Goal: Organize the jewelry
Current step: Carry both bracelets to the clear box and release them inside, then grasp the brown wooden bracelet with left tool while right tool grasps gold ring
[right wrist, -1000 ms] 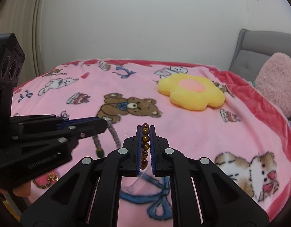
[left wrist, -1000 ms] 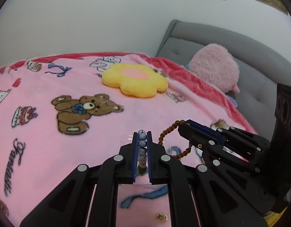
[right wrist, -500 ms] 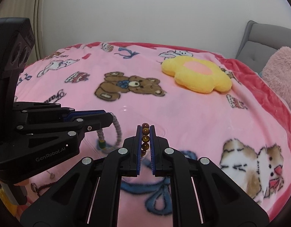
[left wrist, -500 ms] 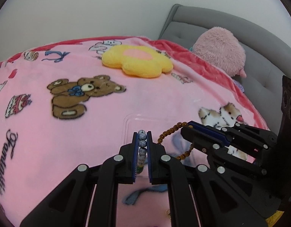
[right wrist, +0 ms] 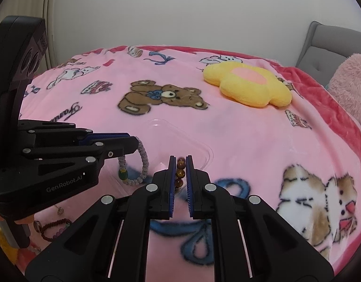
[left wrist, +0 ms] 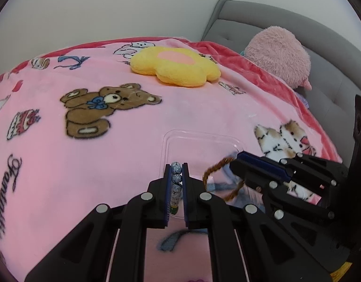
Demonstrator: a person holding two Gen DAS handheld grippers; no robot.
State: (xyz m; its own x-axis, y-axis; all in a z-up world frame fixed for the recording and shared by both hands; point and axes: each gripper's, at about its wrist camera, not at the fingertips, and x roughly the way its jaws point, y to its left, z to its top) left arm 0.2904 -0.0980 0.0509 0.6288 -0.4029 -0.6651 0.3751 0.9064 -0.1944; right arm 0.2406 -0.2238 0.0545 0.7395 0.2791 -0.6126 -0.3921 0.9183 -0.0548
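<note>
My left gripper is shut on a white speckled bead bracelet, which hangs as a loop with a green bead in the right wrist view. My right gripper holds a brown bead bracelet between its jaws, which stand slightly apart; the bracelet shows blurred in the left wrist view. Both grippers hover over the near edge of a clear plastic tray on the pink blanket, also visible in the right wrist view.
More jewelry lies at the lower left: a dark red bead bracelet and a small charm. A yellow flower cushion and a pink plush lie farther back. A grey headboard stands at the right.
Both grippers have moved forward and down with their bracelets, closer over the clear tray. The right gripper's jaws have widened slightly and the brown bracelet swings.
</note>
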